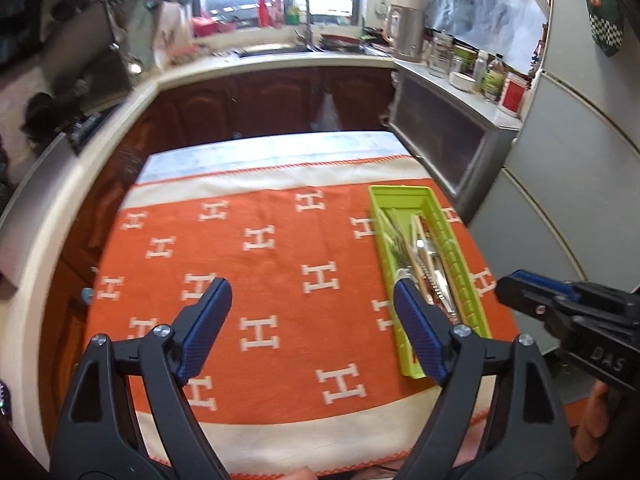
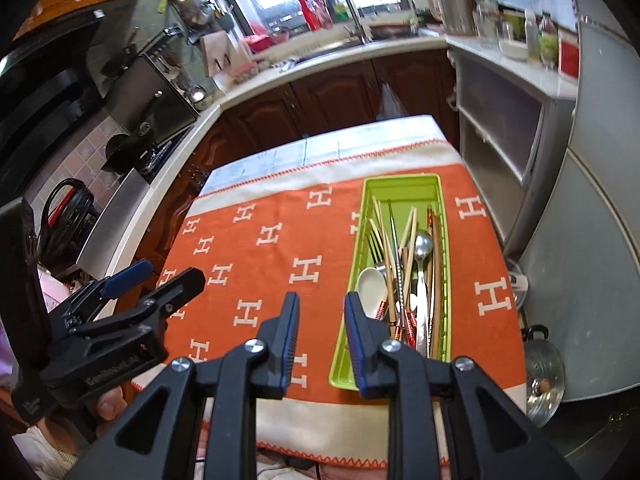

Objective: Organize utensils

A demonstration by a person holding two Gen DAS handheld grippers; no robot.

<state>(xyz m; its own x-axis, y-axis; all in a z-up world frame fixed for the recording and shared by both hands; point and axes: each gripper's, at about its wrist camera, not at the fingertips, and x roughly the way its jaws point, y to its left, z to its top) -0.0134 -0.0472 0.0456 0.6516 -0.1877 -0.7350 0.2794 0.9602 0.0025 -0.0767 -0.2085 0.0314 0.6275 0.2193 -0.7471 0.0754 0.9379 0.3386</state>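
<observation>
A lime green utensil tray (image 1: 400,196) lies on the right side of an orange cloth with white H marks (image 1: 260,272). It holds chopsticks, forks, a metal spoon (image 2: 423,246) and a white ceramic spoon (image 2: 372,284), all piled together. My left gripper (image 1: 312,292) is open and empty above the cloth, its right finger over the tray's near end. My right gripper (image 2: 322,304) is open and empty just left of the tray (image 2: 400,182). Each gripper shows at the edge of the other's view.
The table sits in a kitchen. Brown cabinets and a counter with a sink (image 1: 276,50) lie behind it. A grey shelf with jars (image 1: 472,68) and a fridge (image 1: 580,184) stand to the right. A pot lid (image 2: 544,388) lies on the floor at the right.
</observation>
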